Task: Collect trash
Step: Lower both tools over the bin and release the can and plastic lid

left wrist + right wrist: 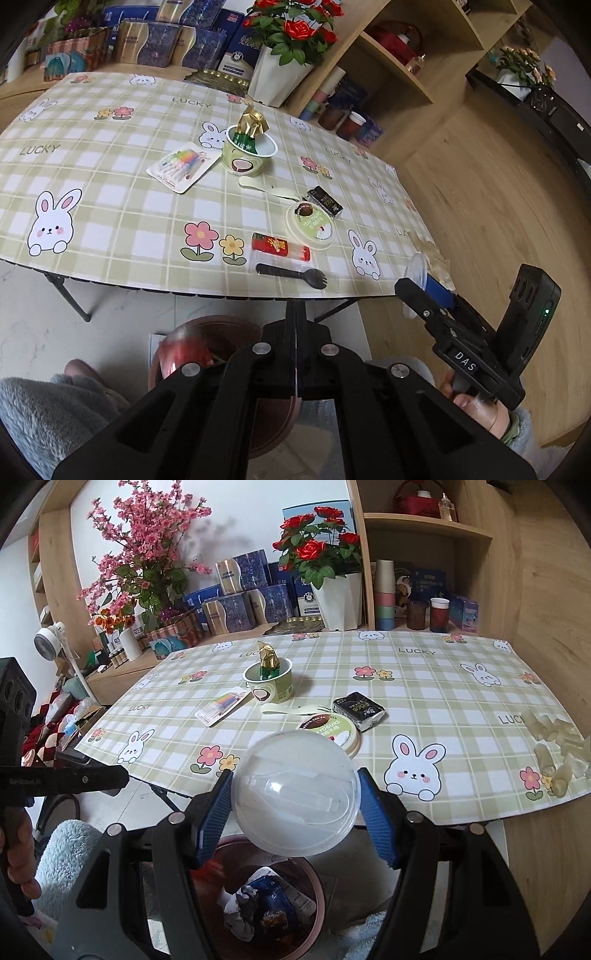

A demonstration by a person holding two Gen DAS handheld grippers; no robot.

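Clear plastic is what we have in the right gripper [295,805]: a round, domed transparent lid [295,794] pinched across its width between the blue ribbed pads [216,812], the jaws spread wide enough to span the whole dome and touching it on both sides. We hold it just beyond the near edge of the green-and-white checked tablecloth with rabbits and flowers [443,701], directly over the brownish round trash bin [317,886] on the floor, where crumpled wrappers already lie. Our worry is the grip itself: a smooth, thin dome held only at its rim could flex and pop sideways, landing on the floor beside the bin instead of inside it. Opening the jaws while the lid sits off-centre over the bin's rim would likely cause the same miss. The left gripper [295,325] hangs over that bin too, its jaws pressed together with nothing between them that we can see. Back from the tablecloth's near edge more trash waits: a black plastic spork [291,275], a red wrapper [280,247], a green yogurt lid [310,225] and a green paper cup stuffed with gold foil [247,151].
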